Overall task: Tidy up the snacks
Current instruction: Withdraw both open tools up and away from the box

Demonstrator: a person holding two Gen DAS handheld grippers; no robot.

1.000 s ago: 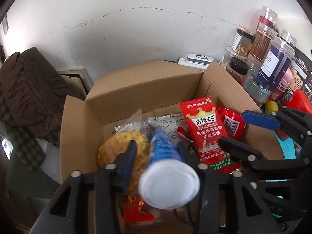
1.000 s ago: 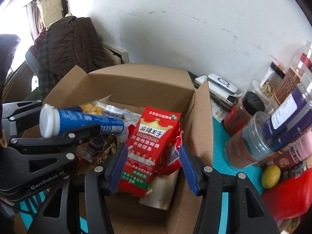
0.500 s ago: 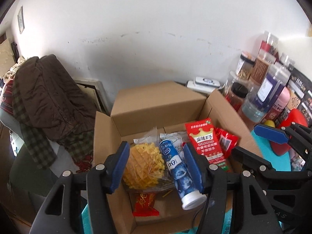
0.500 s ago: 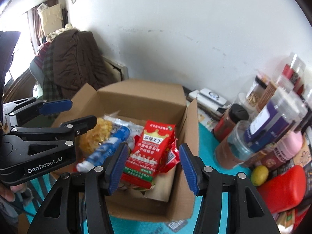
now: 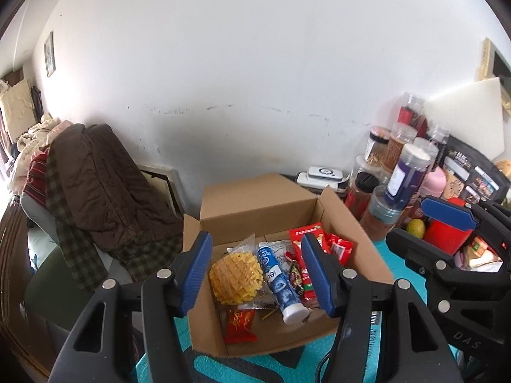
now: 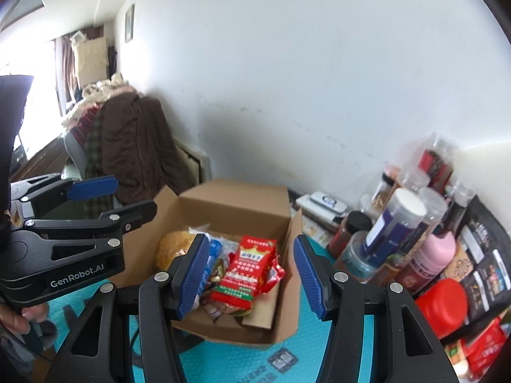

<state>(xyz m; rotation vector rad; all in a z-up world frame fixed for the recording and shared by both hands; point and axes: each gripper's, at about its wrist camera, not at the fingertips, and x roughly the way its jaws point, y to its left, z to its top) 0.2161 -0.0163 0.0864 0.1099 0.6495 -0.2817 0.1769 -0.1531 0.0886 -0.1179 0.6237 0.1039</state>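
An open cardboard box [image 5: 262,204] stands on the teal mat and also shows in the right wrist view [image 6: 236,204]. In it lie a blue tube with a white cap [image 5: 281,284], a yellow waffle snack in clear wrap [image 5: 236,277], a big red packet [image 6: 249,271] and a small red packet [image 5: 239,325]. My left gripper [image 5: 255,274] is open and empty, raised above and in front of the box. My right gripper [image 6: 252,277] is open and empty, also held back above the box.
Jars and bottles [image 5: 402,172] crowd the table right of the box, with a red container [image 6: 444,300], a yellow lemon [image 5: 415,227] and dark packets [image 6: 479,255]. A chair draped with brown clothes [image 5: 92,191] stands left. A white wall is behind.
My left gripper opened and let the blue tube drop into the box. Both grippers then pulled up and back away from the box.
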